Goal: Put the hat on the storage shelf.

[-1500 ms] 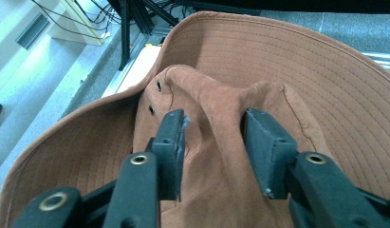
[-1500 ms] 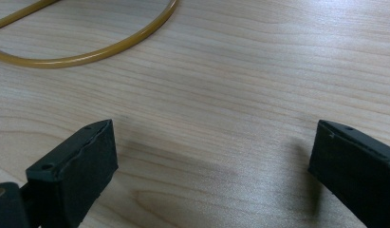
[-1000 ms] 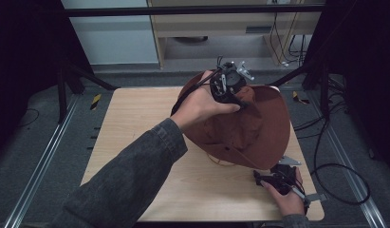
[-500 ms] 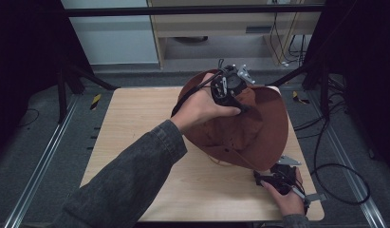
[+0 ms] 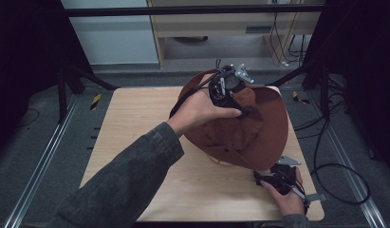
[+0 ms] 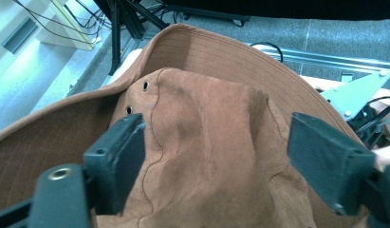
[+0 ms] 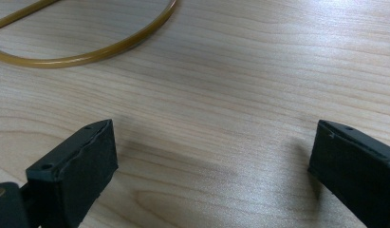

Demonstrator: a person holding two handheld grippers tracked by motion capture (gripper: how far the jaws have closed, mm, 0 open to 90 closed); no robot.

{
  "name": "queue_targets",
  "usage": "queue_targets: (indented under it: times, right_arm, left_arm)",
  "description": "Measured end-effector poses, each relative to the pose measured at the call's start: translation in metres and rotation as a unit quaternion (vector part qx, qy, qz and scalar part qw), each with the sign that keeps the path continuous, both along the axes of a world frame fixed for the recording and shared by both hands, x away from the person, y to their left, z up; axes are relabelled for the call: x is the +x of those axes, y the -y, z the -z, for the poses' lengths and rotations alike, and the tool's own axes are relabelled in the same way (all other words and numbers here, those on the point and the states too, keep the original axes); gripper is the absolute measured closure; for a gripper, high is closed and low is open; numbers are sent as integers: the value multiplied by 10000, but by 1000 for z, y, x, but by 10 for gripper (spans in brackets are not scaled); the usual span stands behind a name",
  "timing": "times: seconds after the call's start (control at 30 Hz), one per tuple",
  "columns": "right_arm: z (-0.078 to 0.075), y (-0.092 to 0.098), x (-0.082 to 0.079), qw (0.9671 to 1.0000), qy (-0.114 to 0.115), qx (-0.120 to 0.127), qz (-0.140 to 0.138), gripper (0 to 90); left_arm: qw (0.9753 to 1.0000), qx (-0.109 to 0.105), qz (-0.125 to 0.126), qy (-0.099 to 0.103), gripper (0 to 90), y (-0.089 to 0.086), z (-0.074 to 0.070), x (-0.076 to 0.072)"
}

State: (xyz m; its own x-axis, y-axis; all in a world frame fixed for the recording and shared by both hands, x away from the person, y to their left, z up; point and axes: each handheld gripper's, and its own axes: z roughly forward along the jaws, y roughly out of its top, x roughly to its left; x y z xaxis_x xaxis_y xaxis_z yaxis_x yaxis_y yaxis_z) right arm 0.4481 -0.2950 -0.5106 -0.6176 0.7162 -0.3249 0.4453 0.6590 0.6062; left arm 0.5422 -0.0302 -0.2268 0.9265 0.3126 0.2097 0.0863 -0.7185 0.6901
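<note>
A brown suede wide-brimmed hat [image 5: 252,137] lies on the wooden table [image 5: 135,123], right of the middle. A hand holds my left gripper [image 5: 233,107] down on the hat's far side. In the left gripper view it [image 6: 223,166] is open, its jaws straddling the soft crown [image 6: 207,123], which has small eyelets, with the brim curling up behind. My right gripper [image 5: 261,176] rests low at the table's near right corner, just beyond the hat's near brim. It [image 7: 211,166] is open over bare wood, nothing between its jaws.
The hat's tan chin cord [image 7: 88,52] loops across the wood ahead of the right gripper, and under the near brim [image 5: 221,161]. Black cables trail off the table's right side [image 5: 325,156]. A dark metal frame and floor rails surround the table.
The hat's near brim has spread slightly toward the right gripper. Both hands and grippers have hardly moved.
</note>
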Motion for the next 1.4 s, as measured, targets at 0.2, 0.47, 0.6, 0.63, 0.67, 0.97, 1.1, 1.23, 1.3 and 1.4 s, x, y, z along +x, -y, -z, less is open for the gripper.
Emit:
queue_targets:
  times: [0.2,0.47,0.6,0.63,0.67,0.97,1.1,1.23,1.3,1.4]
  right_arm:
    - [0,0,0,10000,-3,-2,2,20]
    - [0,0,-2,10000,-26,17,17,21]
    - [0,0,-2,10000,-23,16,17,21]
    - [0,0,-3,10000,-28,14,29,21]
    - [0,0,-3,10000,-33,16,28,21]
    - [0,1,-4,10000,-34,29,-35,21]
    - [0,1,-3,10000,3,-16,-6,21]
    - [0,1,-3,10000,2,-15,-7,21]
    - [0,1,-3,10000,2,-16,-8,21]
    - [0,1,-4,10000,2,-14,-7,21]
  left_arm:
    - [9999,-132,-34,6,126,-8,-5,-5]
    - [9997,-198,-101,42,114,-22,-12,-9]
    - [9997,-202,-121,67,113,-27,-14,-10]
    - [9997,-197,-135,81,113,-29,-15,-11]
    - [9997,-198,-143,88,111,-30,-15,-11]
    - [9993,-270,-214,121,103,-45,-20,-12]
    - [9992,-282,-253,145,95,-51,-20,-12]
    - [9985,-376,-319,217,92,-65,-21,-14]
    - [9978,-482,-369,271,90,-77,-22,-15]
    - [9966,-618,-453,301,75,-97,-23,-17]
